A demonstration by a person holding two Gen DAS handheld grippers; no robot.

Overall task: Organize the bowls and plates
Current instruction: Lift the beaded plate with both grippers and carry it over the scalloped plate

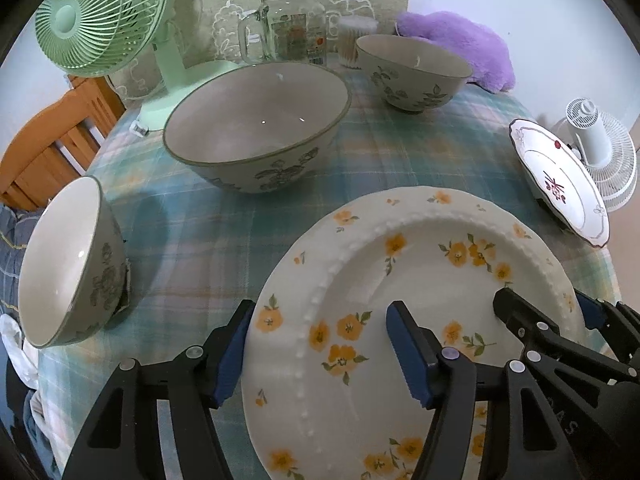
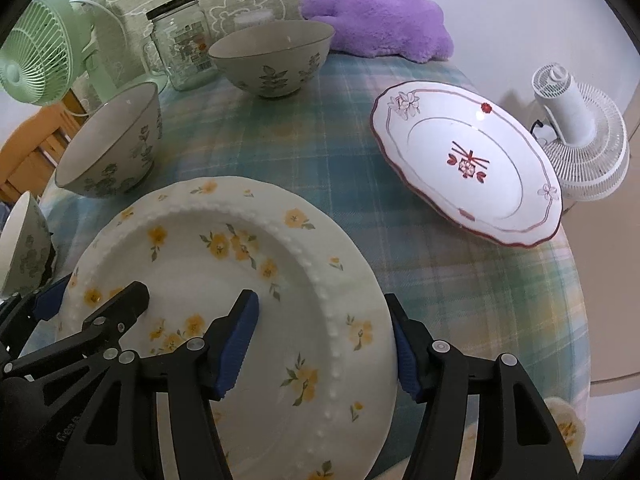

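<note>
- The yellow-flowered plate is the biggest flat piece on the checked tablecloth, lying nearest the person. It looks like glazed ceramic: stiff, fairly heavy for its width, slick and breakable. I judge the beaded rim to be the only place to take it, at two opposite sides so that it stays level.
- The large bowl stands upright beyond that plate, near the green fan. Its deep wall looks heavy and smooth; the rim would be the likely hold.
- The red-trimmed plate sits toward the table's right edge, near the white fan. It seems thin and scalloped, so it is likely to chip if knocked.
- Two smaller bowls: the far bowl stands by the glass jar, and the left bowl sits at the table's left edge.
- The left gripper straddles the flowered plate's left rim, one blue pad outside the edge and one over the well. The jaws stand about half open. I cannot tell whether the pads press on the rim or merely flank it.
- The right gripper straddles the opposite rim in the same way, jaws partly open, and contact is equally unclear.
</note>
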